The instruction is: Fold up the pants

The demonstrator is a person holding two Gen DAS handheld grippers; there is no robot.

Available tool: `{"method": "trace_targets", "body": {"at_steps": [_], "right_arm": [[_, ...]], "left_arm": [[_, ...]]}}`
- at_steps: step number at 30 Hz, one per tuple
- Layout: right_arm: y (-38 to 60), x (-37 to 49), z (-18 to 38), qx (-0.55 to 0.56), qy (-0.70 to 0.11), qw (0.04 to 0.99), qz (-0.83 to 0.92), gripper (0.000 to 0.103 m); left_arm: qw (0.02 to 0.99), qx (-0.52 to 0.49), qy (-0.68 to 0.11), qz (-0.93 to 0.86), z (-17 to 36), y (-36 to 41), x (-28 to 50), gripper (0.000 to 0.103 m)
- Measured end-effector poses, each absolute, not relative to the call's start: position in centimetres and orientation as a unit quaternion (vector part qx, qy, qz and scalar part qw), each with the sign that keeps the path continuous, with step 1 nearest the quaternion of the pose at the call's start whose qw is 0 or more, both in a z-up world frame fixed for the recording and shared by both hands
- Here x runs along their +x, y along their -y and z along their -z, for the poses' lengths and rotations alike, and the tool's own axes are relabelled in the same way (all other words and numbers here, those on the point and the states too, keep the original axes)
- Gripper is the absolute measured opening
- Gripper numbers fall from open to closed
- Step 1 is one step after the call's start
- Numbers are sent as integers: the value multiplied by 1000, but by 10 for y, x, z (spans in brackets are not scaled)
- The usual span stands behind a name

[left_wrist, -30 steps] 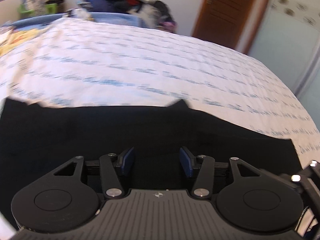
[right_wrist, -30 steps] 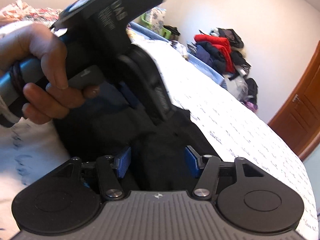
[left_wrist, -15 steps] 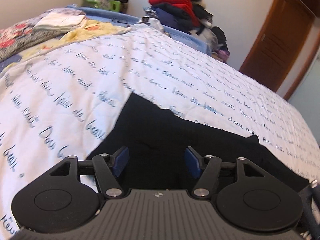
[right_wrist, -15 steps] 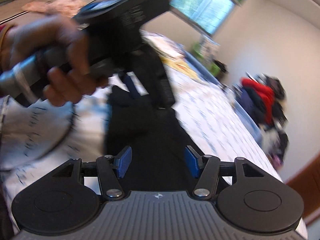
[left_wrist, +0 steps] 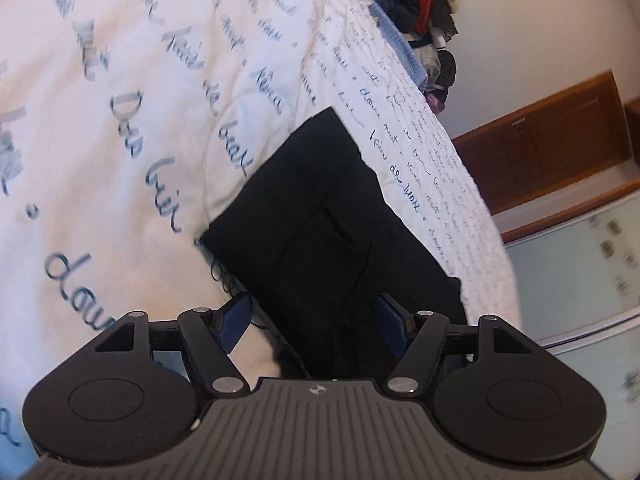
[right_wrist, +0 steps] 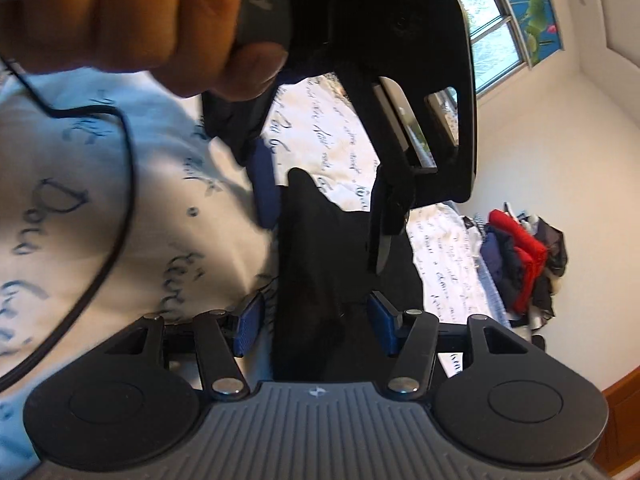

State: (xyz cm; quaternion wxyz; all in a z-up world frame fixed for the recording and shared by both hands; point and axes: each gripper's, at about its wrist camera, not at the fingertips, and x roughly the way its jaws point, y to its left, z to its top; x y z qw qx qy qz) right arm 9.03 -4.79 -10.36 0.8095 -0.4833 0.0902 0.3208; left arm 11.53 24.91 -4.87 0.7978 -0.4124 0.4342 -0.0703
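Note:
The black pants (left_wrist: 320, 216) lie as a long dark strip on the white bedspread with blue script (left_wrist: 120, 128). My left gripper (left_wrist: 314, 322) is open, its blue pads either side of the near end of the pants. In the right wrist view the pants (right_wrist: 308, 264) run up between the blue pads of my right gripper (right_wrist: 316, 326), which is open too. The other gripper's blue pad (right_wrist: 264, 184) and the hand holding it (right_wrist: 128, 20) fill the top of that view, close above the pants.
A heap of red, navy and black clothes (left_wrist: 420, 4) sits past the far bed edge, also in the right wrist view (right_wrist: 520, 256). A wooden door (left_wrist: 540, 148) and pale wardrobe (left_wrist: 580, 264) stand to the right. A black cable (right_wrist: 116, 184) crosses the bedspread.
Both cameras have rolled and swung. The pants now look like a narrower strip running away from me. The left gripper and its hand have come much closer to the right camera.

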Motion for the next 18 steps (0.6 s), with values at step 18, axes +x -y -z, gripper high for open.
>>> {"method": "trace_targets", "body": {"at_steps": [18], "right_arm": [[103,156,28,-208,-213,858,-419,14]], "left_arm": [[761,-498,-408,76,66,-241,170,70]]}}
